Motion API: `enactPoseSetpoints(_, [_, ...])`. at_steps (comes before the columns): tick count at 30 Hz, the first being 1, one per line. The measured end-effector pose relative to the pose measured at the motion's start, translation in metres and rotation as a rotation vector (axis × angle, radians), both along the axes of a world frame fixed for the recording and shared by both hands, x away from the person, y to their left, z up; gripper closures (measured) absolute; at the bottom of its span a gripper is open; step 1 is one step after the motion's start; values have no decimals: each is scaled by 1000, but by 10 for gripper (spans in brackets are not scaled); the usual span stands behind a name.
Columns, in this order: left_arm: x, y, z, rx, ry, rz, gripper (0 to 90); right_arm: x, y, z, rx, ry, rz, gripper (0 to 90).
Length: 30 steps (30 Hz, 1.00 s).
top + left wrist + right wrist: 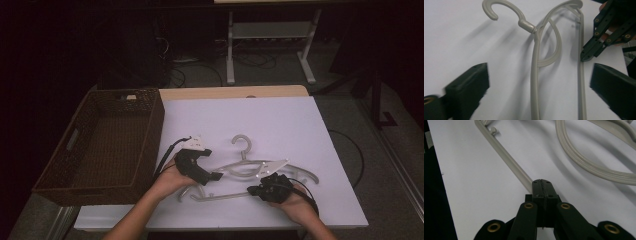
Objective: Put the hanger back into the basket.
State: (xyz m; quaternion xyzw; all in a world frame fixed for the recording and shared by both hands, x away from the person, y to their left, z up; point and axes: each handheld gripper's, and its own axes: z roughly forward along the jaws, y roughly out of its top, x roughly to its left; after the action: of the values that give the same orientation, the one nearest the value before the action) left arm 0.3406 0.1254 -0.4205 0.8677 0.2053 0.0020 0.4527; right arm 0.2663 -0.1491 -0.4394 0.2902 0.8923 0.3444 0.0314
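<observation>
We see a table with a wooden far edge, covered by a white sheet. A grey plastic hanger lies on the sheet, just right of a brown wicker basket.

A pale grey plastic clothes hanger lies flat on the white sheet covering the table, near the front edge and roughly mid-width. Its open hook points away toward the far side of the table and curls over to the left. Below the hook the neck joins two curved shoulder arms that sweep out to either side, with a looped inner rib beneath the neck. A thin straight bottom bar runs along the near side, with a small peg near one end. The right arm's tip reaches farther right, ending rounded.
</observation>
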Motion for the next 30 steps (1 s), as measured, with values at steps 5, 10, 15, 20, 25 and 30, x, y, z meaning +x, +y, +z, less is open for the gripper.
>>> enactPoseSetpoints(5, [7,-8,-7,52,-9,-10,144,0,0,0,4,-1,-1,896])
enactPoseSetpoints(10, [10,-17,-15,96,-7,-25,228,-1,-1,0,5,10,-12,896])
enactPoseSetpoints(15, [9,-23,-20,137,-9,-53,400,0,-2,0,6,4,-7,896])
enactPoseSetpoints(20, [9,-26,-22,169,-14,-70,556,1,-2,0,7,6,-8,896])
enactPoseSetpoints(25, [9,-26,-20,161,-23,-62,700,1,-2,0,8,6,-8,896])
enactPoseSetpoints(30, [9,-26,-18,143,5,-67,799,1,-2,0,9,6,-9,896])
